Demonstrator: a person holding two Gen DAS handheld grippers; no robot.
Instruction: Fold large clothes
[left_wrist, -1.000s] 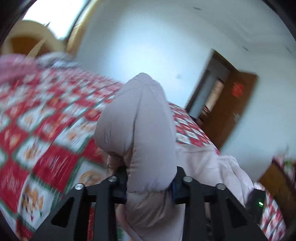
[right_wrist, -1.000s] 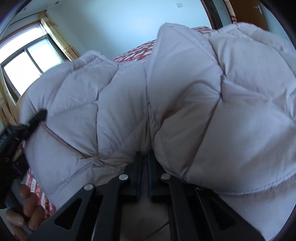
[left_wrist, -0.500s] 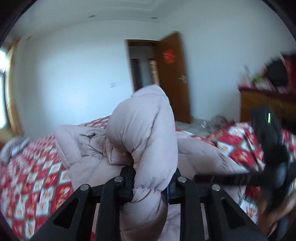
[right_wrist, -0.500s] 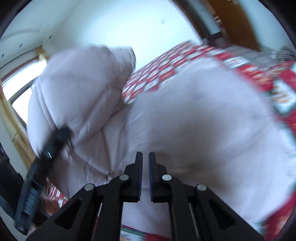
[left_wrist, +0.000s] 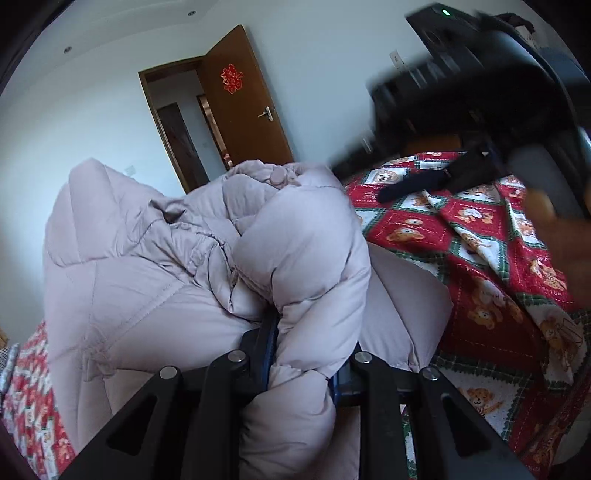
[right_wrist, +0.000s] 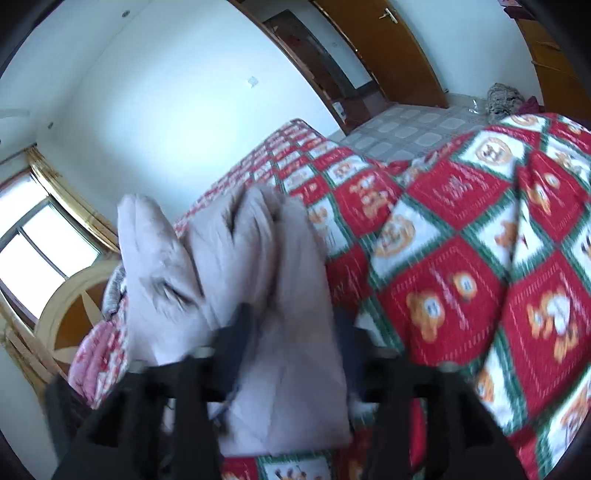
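A pale pink quilted down jacket lies bunched on a bed with a red, white and green bear-patterned quilt. My left gripper is shut on a thick puffy fold of the jacket, which bulges up between its fingers. In the right wrist view the jacket sits between the spread fingers of my right gripper, which is blurred and looks open around the fabric. The right gripper's body also shows in the left wrist view, at the upper right, held by a hand.
An open brown door and doorway are behind the bed. A window and a wooden headboard are at the left in the right wrist view. Tiled floor lies beyond the bed's edge.
My right gripper was shut and has opened, with jacket fabric now between its fingers. Both views swung around. My left gripper kept its hold on the fold.
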